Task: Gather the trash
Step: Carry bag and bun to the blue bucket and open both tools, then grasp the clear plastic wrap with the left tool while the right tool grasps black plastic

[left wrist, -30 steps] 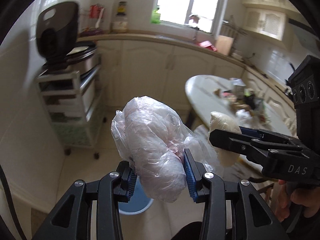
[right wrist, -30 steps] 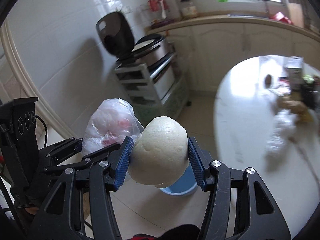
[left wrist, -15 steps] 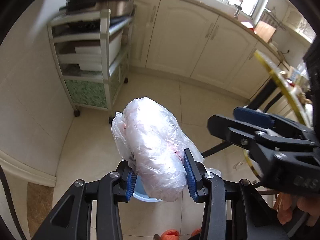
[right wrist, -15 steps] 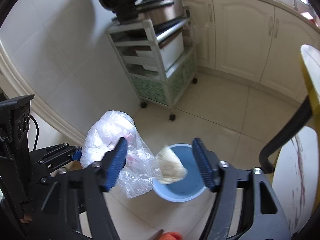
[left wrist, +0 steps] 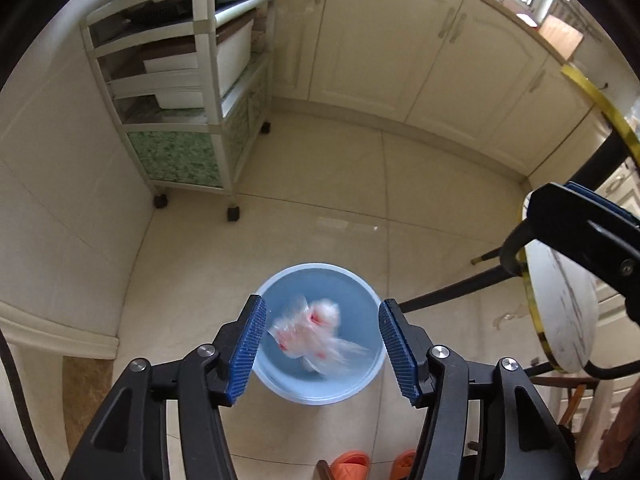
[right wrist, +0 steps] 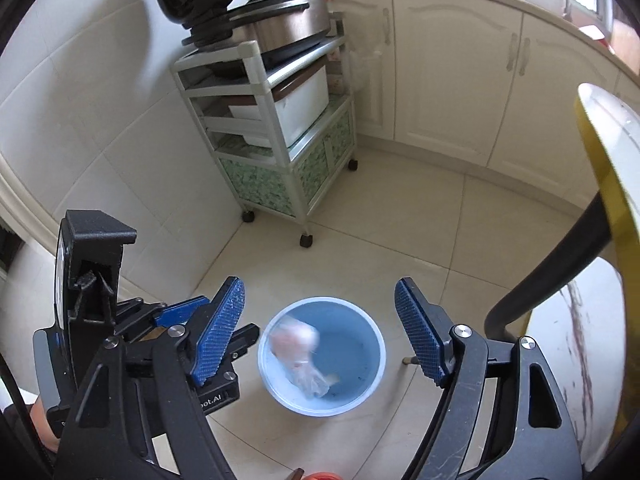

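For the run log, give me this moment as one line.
left tongs: open, empty | right tongs: open, empty | plastic bag: blurred, inside blue bin opening | bin: on floor

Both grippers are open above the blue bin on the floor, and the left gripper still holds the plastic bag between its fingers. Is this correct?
Not quite. The left gripper is open and holds nothing: in the left wrist view the plastic bag, blurred, is apart from its fingers and over the mouth of the blue bin. The rest is right: the right gripper is also open above the bin on the floor.

Bare floor rings the bin (cart stands behind).
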Available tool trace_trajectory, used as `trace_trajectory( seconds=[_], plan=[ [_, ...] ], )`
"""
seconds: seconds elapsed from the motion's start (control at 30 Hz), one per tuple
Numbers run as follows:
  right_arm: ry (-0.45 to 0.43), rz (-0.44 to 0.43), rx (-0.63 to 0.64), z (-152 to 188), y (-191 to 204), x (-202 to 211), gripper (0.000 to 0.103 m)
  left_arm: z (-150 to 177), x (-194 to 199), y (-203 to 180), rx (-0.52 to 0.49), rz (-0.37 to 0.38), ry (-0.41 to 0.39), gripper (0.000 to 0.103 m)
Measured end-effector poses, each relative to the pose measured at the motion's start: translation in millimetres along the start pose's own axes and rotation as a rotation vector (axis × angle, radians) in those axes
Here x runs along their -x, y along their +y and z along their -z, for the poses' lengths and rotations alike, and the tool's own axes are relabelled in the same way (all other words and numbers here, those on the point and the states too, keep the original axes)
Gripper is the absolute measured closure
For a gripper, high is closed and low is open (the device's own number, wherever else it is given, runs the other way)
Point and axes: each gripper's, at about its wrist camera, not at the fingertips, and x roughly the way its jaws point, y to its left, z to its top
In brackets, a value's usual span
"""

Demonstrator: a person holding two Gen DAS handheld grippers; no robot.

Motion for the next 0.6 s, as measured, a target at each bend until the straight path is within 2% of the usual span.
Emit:
trace_trajectory(
  seconds=[0.17, 0.3, 0.37, 0.5, 0.57, 0.6],
  plan=[
    [-0.049, 0.004, 0.009, -3, 6, 25, 0.028, 9, 38, -20, 0.016, -0.036, -0.104, 0.048],
    [-0.132, -0.013, 0.021, -5, 16, 69, 0.027, 22, 97, -35, -0.013, -0.084, -0.257, 0.045],
    [-0.186, -0.021, 0.018, -4, 19, 96, 0.027, 28, 135, -45, -0.029, -0.099, -0.343, 0.035],
    [-0.315, -0.017, -0.01, 1, 14, 164, 0.014, 46, 197, -75, -0.079, -0.096, -0.493, 0.03],
    [-0.371, 0.013, -0.026, 8, 4, 198, 0.014, 53, 220, -99, -0.119, -0.072, -0.547, 0.019],
    [-0.401, 0.034, -0.039, 12, -5, 218, 0.013, 58, 226, -111, -0.137, -0.053, -0.569, 0.017]
  ],
)
